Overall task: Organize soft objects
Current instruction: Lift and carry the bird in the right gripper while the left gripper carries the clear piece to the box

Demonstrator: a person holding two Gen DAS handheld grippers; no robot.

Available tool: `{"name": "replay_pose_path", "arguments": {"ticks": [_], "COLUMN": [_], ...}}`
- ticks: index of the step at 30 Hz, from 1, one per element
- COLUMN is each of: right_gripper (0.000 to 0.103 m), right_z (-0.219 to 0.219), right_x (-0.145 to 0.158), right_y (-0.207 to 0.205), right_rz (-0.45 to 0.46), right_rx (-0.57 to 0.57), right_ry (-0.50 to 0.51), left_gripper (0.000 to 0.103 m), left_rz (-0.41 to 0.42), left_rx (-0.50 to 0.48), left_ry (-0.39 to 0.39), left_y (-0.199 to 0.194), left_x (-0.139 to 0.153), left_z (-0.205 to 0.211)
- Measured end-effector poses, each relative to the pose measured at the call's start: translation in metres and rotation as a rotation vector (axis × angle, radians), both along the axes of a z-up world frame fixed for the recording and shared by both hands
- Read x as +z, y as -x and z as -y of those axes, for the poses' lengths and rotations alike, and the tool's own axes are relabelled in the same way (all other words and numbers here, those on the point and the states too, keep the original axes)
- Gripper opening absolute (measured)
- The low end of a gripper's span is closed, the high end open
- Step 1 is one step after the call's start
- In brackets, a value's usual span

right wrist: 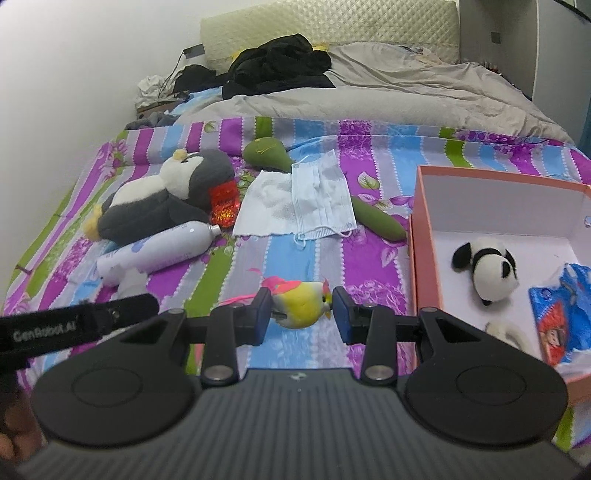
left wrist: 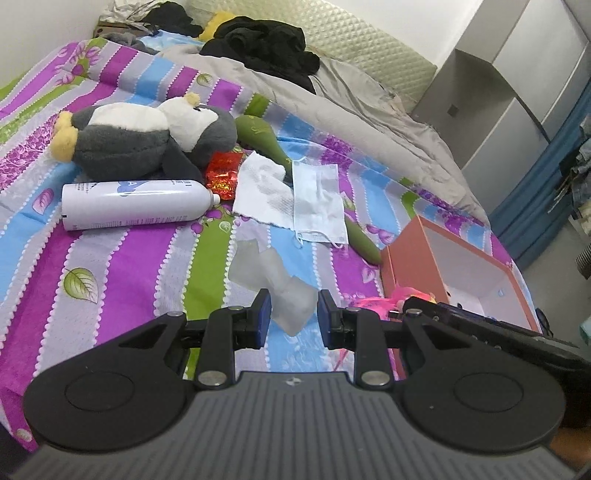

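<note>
The work surface is a bed with a striped sheet (right wrist: 280, 258) in purple, blue, green and grey. A grey duvet (right wrist: 388, 96) lies crumpled beyond the sheet, with black clothing (right wrist: 280, 62) heaped on it below a quilted headboard (right wrist: 332, 26). A white wall runs along the left; grey cabinets (left wrist: 517, 85) stand to the right.

Landmark: one orange box (right wrist: 415, 240), white inside, at the sheet's right edge. Inside it: one panda toy (right wrist: 487, 269) and one blue packet (right wrist: 565, 317).

Left of the box, on the sheet: one face mask (right wrist: 321, 195), lying over one white cloth (right wrist: 266, 203); two green plush pieces (right wrist: 269, 153); one red wrapper (right wrist: 223, 205); one penguin toy (right wrist: 166, 199); one white bottle (right wrist: 159, 251).

The left gripper (left wrist: 293, 317) is clamped on one translucent soft bag (left wrist: 273, 284), held above the sheet, left of the box. The right gripper (right wrist: 301, 314) is clamped on one yellow bird toy (right wrist: 301, 304), also just left of the box.
</note>
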State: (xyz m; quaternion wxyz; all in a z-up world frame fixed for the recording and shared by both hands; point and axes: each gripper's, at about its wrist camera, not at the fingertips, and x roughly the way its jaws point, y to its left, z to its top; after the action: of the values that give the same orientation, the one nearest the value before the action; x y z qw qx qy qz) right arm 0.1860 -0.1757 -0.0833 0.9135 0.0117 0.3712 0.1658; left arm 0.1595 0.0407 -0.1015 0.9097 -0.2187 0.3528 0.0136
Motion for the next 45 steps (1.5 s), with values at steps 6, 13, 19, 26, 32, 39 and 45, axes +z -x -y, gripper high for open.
{"name": "replay_pose_path", "arguments": {"ticks": [6, 13, 19, 26, 32, 39, 45], "right_gripper": [0.04, 0.04, 0.04, 0.04, 0.04, 0.04, 0.04], "right_z": [0.007, 0.017, 0.031, 0.059, 0.093, 0.132, 0.167], "right_x": [0.015, 0.037, 0.051, 0.063, 0.071, 0.073, 0.068], "right_y": [0.019, 0.031, 0.035, 0.042, 0.052, 0.067, 0.067], "right_rz": [-0.013, 0.014, 0.032, 0.055, 0.071, 0.075, 0.063], "right_rx": [0.024, 0.043, 0.034, -0.004, -0.061, -0.131, -0.198], "right_ry": [-0.004, -0.013, -0.02, -0.026, -0.029, -0.022, -0.018], "left_gripper": [0.031, 0.031, 0.031, 0.032, 0.032, 0.032, 0.032], "left_rz": [0.002, 0.008, 0.025, 0.048, 0.065, 0.078, 0.07], "left_rx": [-0.028, -0.047, -0.075, -0.139, -0.211, -0.3, -0.359], "left_ry": [-0.039, -0.075, -0.099, -0.115, -0.122, -0.127, -0.129], "left_y": [0.012, 0.025, 0.026, 0.02, 0.015, 0.014, 0.004], "left_x": [0.025, 0.047, 0.062, 0.075, 0.081, 0.087, 0.083], "left_z": [0.002, 0.013, 0.03, 0.064, 0.1, 0.147, 0.184]}}
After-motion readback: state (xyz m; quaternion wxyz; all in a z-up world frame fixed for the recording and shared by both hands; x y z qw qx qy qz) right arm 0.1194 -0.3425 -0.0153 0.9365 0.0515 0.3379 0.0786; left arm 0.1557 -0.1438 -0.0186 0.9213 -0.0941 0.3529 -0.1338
